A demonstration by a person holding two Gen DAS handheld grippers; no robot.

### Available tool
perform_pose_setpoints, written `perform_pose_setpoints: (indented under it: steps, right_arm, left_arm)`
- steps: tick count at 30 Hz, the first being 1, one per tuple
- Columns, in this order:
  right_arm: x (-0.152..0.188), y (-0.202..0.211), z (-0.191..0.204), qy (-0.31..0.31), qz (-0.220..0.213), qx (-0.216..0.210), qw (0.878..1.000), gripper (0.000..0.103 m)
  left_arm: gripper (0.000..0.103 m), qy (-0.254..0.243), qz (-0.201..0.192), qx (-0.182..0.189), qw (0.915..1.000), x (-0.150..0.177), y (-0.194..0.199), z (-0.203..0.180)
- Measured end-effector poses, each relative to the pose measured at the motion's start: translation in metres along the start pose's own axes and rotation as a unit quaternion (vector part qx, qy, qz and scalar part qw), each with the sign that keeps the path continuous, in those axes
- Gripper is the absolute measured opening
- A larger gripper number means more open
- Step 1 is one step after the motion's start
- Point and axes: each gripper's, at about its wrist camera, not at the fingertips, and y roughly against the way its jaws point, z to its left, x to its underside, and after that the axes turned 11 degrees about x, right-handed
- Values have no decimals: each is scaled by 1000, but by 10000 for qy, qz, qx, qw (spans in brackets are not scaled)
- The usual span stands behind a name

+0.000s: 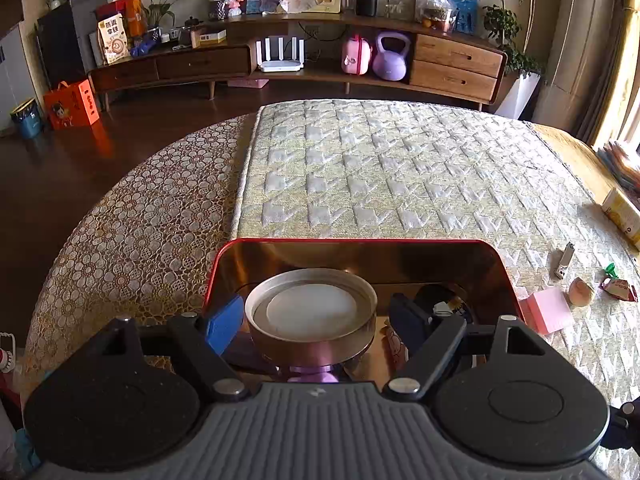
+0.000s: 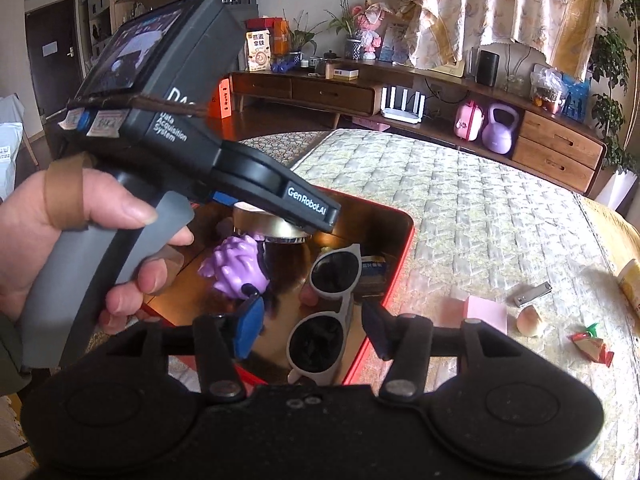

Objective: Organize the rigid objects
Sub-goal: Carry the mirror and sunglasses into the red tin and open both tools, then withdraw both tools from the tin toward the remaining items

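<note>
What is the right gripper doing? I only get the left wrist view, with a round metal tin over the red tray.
Observer: The right gripper hangs over the red tray, jaws open.
Operator: Anything between them?
Observer: White-framed sunglasses lie in the tray, one lens between the fingers, and the pads are not touching it.
Operator: And the purple thing below my tin?
Observer: A spiky purple toy figure, lying in the tray next to the round metal tin.

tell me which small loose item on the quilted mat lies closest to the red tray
The pink square notepad, just off the red tray; the peach-shaped toy lies farther out.
</note>
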Motion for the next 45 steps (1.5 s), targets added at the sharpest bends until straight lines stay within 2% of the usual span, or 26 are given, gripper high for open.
perform_pose_setpoints:
  steps: [10,14,20,23,29,45]
  right_arm:
    - [0,21,-23,-373,-5,-160,9992,56]
    - [3,36,-28,-447,-131,-149,9988,69]
    - [9,55,-39,-580,-207,-176,9980,73]
    - [15,66,-48,-698,-333,-117,9969,90]
    - [31,85,-71,-907,-468,-43,9948,102]
    - [84,116,-150,-1572,-491,404,9855,103]
  left_arm:
    - [80,-9,-179,217,9996,10,33,-8]
    - [80,-41,-271,316,9991,16,48,-15]
    - [80,-186,-406,508,9977,27,71,-32]
    - [83,-202,-474,591,9969,33,81,-41]
    - [84,-169,-585,785,9951,42,96,-61]
    - [84,-256,-715,974,9923,67,101,-128]
